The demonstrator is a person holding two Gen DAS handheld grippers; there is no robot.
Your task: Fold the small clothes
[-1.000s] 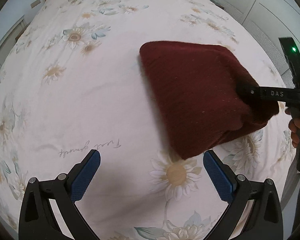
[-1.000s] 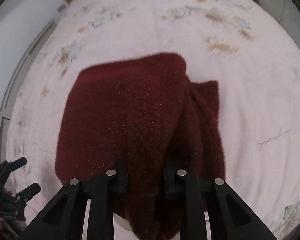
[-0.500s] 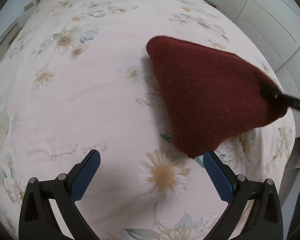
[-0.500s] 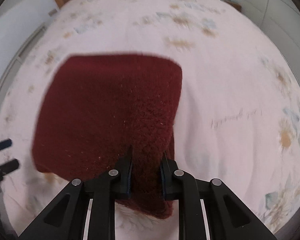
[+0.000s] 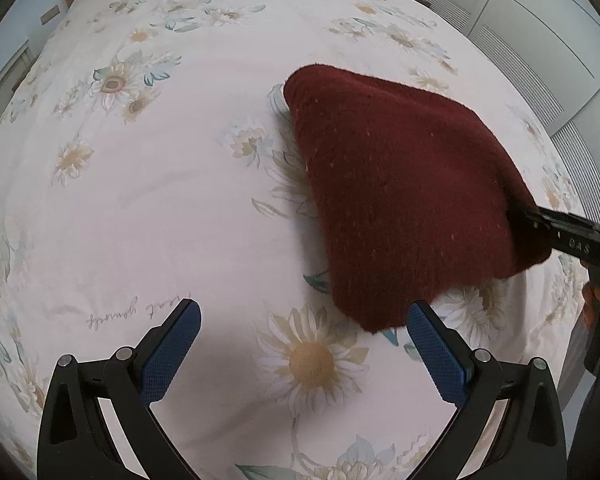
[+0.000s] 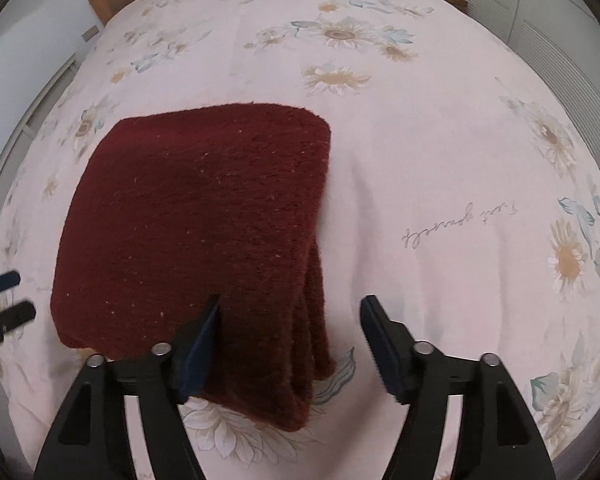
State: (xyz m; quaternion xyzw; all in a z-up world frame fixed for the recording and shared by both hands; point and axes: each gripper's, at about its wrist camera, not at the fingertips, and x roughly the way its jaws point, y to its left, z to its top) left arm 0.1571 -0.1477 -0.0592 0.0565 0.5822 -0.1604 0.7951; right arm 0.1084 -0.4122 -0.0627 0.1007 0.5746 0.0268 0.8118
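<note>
Across the centre of the right wrist view, the folded maroon knit garment [image 6: 196,232] is lying on the floral bedsheet [image 6: 440,152], its stacked layers showing along the lower right edge. The right gripper [image 6: 292,312] is sitting with jaws spread wide; one blue pad is touching the top of the cloth and the other is standing clear over bare sheet, so it is gripping nothing. Judgement: the fold is being set down here, with the opening jaws letting the bundle settle flat.

Left wrist view: the left gripper [image 5: 300,320] is hovering above the sheet with jaws fully apart and empty, the garment [image 5: 404,200] lying toward the right of frame, beyond its tips. It is likely standing off to leave room.

Only the left view is showing the right tool's black finger at the cloth's far-right edge. Only the right view is showing the layered side of the fold.
</note>
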